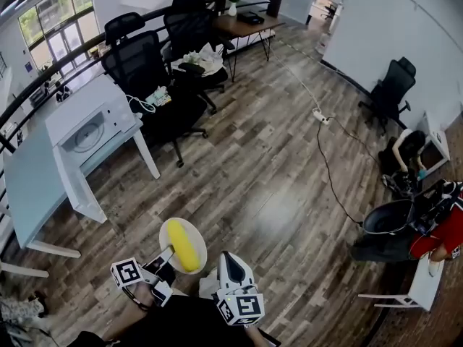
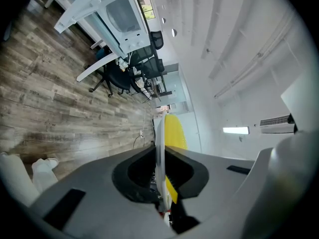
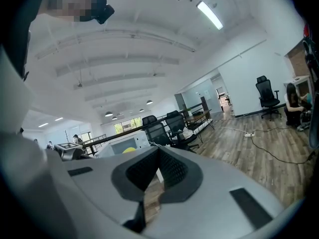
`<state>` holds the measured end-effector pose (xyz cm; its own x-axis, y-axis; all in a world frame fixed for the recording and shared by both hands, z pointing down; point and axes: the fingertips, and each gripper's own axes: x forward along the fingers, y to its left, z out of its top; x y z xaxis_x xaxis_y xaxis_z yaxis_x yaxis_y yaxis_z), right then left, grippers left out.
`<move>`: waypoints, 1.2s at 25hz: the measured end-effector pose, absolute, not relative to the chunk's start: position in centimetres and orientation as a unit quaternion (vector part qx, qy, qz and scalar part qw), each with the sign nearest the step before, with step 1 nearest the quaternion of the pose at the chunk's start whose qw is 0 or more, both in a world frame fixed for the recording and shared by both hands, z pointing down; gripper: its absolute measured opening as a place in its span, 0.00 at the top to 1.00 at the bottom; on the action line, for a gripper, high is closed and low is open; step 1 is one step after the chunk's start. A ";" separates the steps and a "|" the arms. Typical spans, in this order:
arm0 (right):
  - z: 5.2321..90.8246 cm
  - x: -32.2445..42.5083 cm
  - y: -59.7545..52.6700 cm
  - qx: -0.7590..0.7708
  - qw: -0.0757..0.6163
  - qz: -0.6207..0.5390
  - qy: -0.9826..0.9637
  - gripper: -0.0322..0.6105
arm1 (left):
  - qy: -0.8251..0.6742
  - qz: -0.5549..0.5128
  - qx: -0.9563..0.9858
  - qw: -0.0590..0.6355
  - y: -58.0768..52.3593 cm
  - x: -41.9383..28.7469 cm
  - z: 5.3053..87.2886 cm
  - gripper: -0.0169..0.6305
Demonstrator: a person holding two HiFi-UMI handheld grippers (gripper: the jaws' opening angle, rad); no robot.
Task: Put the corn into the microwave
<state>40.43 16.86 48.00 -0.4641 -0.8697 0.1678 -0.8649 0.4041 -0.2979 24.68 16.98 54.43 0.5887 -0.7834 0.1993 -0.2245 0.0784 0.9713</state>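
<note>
A yellow corn cob (image 1: 184, 248) lies on a small cream plate (image 1: 167, 231), which is carried above the wooden floor. My left gripper (image 1: 168, 256) is shut on the plate's near rim. In the left gripper view the plate (image 2: 159, 138) stands edge-on between the jaws, with the corn (image 2: 174, 132) on its right face. My right gripper (image 1: 228, 257) is beside it on the right, shut and empty, with its pads (image 3: 167, 171) meeting at the tip. The white microwave (image 1: 90, 130) sits on a white table (image 1: 32, 183) at the far left, door closed; it also shows as the microwave (image 2: 122, 14).
Black office chairs (image 1: 141, 63) stand behind the microwave table, near a wooden desk (image 1: 242, 26). A cable and power strip (image 1: 320, 116) run across the floor. At the right a person (image 1: 406, 150) crouches, with a black bin (image 1: 387, 219) and white furniture (image 1: 423, 284) close by.
</note>
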 end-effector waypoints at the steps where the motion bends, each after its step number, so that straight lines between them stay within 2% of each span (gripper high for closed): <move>1: 48.0 40.7 16.4 -0.515 0.007 -0.173 0.840 0.94 | -0.395 -0.227 0.640 0.619 16.5 24.9 54.4 0.93; 9: 48.4 43.8 12.4 -0.508 0.012 -0.171 0.844 0.94 | -0.408 -0.240 0.636 0.609 12.9 27.3 54.3 0.93; 30: 49.6 45.4 7.8 -0.486 -0.003 -0.174 0.856 0.94 | -0.440 -0.260 0.609 0.606 8.6 27.7 55.4 0.93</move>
<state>45.44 7.80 49.65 -0.5269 -0.8319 0.1740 -0.8340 0.4666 -0.2945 27.67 8.59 55.40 0.4768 -0.8516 0.2177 -0.2211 0.1235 0.9674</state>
